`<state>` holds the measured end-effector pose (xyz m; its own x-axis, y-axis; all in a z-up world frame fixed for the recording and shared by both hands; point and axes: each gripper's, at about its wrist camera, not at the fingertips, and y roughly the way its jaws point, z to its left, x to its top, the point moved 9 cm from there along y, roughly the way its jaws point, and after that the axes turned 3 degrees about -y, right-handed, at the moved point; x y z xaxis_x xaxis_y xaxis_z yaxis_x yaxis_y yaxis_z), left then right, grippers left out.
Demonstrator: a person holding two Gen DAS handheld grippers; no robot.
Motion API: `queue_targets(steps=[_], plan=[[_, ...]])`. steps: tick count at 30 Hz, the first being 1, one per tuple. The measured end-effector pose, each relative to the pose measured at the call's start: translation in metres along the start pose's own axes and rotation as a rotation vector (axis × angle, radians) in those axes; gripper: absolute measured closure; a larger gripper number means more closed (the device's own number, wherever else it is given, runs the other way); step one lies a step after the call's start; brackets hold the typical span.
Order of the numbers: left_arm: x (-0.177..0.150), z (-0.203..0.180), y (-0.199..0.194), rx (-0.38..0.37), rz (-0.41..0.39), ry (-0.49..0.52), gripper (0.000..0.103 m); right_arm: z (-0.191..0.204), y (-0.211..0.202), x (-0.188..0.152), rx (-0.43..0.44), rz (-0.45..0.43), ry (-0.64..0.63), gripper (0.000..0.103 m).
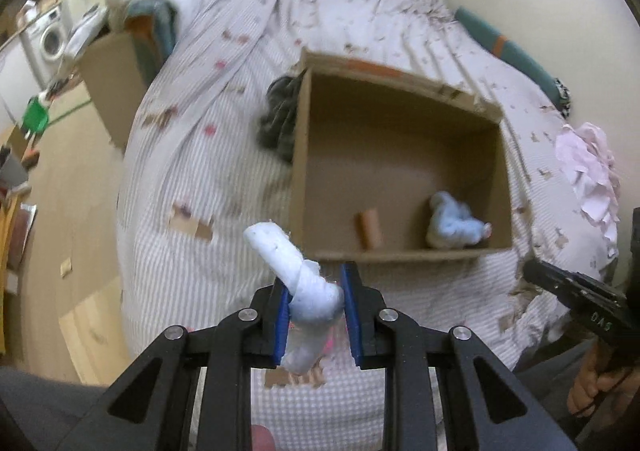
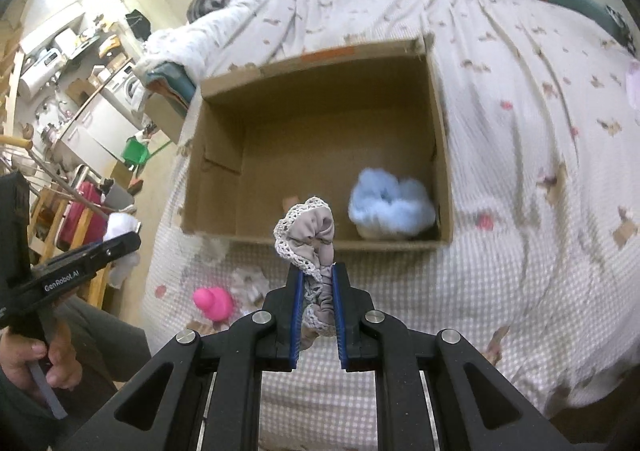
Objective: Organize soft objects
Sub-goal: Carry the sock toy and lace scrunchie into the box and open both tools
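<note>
Pale blue and fuzzy, the sock (image 1: 298, 275) is rolled into a thick twist; the left gripper (image 1: 316, 315) pinches it between its blue pads (image 1: 282, 317), one end sticking up and to the left, the other hanging below the fingers. It hangs over the bed (image 1: 192, 179), just short of the box's (image 1: 400, 251) near wall.

Grey satin with a white crochet lace edge, the scrunchie (image 2: 310, 239) is bunched and gathered into tight folds. The right gripper (image 2: 318, 305) holds it squeezed between its pads (image 2: 295, 315), and the free loop stands up above the fingertips, in front of the near rim of the box (image 2: 320, 241).

Brown cardboard, the box sits open on the bed, its flaps torn off raggedly. Inside, against the near wall towards the right corner, lies a light blue plush (image 2: 390, 207), soft and lumpy. In the left wrist view it (image 1: 456, 225) shows a cream patch, and a small brown tube (image 1: 370, 229) stands near it on the box floor.

Bright pink, a duck toy (image 2: 214, 301) lies on the checked cover just left of the right gripper. A dark grey cloth (image 1: 280, 115) is bunched against the box's outer left wall, and a pale pink ruffled cloth (image 1: 592, 179) lies at the bed's right edge.
</note>
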<state>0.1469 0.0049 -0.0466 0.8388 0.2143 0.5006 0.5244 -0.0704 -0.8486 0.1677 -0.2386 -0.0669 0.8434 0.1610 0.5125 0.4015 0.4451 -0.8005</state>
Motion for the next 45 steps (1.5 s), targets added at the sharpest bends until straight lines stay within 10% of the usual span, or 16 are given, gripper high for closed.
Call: queue_targets(steps=[16, 24, 45], plan=[[0.051, -0.042, 0.045, -0.049, -0.027, 0.113, 0.081, 0.007, 0.032, 0.055, 0.011, -0.130, -0.020, 0.088], [0.047, -0.042, 0.077, -0.046, -0.093, 0.158, 0.081, 0.017, 0.075, 0.034, -0.013, -0.030, -0.076, 0.088], [0.031, -0.043, 0.111, -0.056, 0.061, 0.135, 0.081, 0.002, 0.110, 0.019, -0.051, 0.101, -0.021, 0.087]])
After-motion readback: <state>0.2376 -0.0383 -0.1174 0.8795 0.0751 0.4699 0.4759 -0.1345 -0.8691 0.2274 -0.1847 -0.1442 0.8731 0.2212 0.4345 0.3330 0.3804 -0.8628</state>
